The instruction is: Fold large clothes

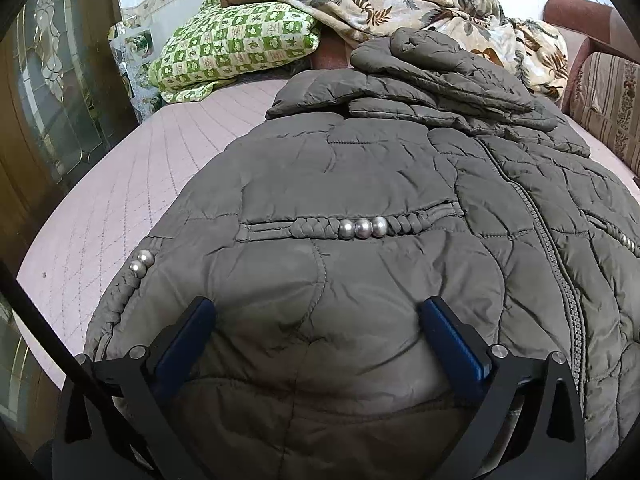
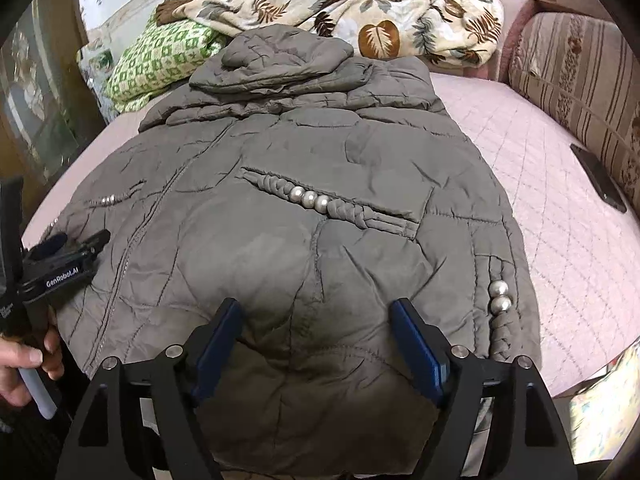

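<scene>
While both claws sit at the near hem of the grey quilted jacket (image 1: 360,168), neither has closed on anything: the left gripper (image 1: 316,312) has its 2 blue fingers spread wide with puffy fabric bulging between them, and the right gripper (image 2: 316,312) is spread just as wide over its own half of the hem. The jacket lies face up and zipped on the pink quilted bedspread (image 1: 132,184), hood (image 2: 280,56) at the far end, sleeves already tucked across the top.

The step in hand looks like taking the bottom edge to fold it up toward the collar. To do that well, each claw should bite the full thickness of the hem, front and back layers together, at matching spots either side of the zipper (image 1: 548,240), so the fold line runs straight. The padding will spring back, so a deep bite and a slow lift seem wise. The 3 pearl beads (image 1: 363,227) on the pocket trim are best kept out of the pads.

Beyond the jacket, a green checked pillow (image 1: 236,48) and a leaf-print blanket (image 2: 360,12) are heaped at the head of the bed. A striped sofa (image 2: 580,76) runs along the right side, with a dark phone (image 2: 600,180) at its foot, and a glass-panelled wooden door (image 1: 52,92) stands to the left.
</scene>
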`<action>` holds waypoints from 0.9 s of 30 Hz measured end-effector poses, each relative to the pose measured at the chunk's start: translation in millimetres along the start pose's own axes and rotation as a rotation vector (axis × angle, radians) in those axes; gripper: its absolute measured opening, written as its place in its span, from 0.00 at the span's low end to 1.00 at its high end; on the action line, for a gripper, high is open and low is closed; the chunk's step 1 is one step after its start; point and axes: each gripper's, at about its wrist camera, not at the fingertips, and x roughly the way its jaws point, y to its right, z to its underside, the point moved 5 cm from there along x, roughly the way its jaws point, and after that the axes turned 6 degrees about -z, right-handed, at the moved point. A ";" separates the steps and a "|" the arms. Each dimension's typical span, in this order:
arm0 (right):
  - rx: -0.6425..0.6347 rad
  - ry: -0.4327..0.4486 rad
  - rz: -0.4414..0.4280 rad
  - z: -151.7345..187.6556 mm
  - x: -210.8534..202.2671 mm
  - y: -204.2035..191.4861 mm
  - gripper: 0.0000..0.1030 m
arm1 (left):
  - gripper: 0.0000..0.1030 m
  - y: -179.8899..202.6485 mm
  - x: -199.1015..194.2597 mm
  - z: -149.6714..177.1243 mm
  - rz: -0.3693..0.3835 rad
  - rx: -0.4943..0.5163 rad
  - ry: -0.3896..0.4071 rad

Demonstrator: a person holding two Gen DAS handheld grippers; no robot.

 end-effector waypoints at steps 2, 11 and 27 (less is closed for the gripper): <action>-0.002 0.011 0.003 1.5 0.4 -1.2 0.81 | 1.00 -0.6 -0.7 0.9 -0.001 0.003 0.010; -0.008 0.025 -0.004 4.0 -1.0 -1.0 0.82 | 1.00 -1.8 -2.3 3.6 -0.001 -0.009 0.020; -0.021 0.046 -0.026 6.4 1.2 -1.1 0.86 | 1.00 -2.2 -6.7 9.0 0.004 -0.017 0.083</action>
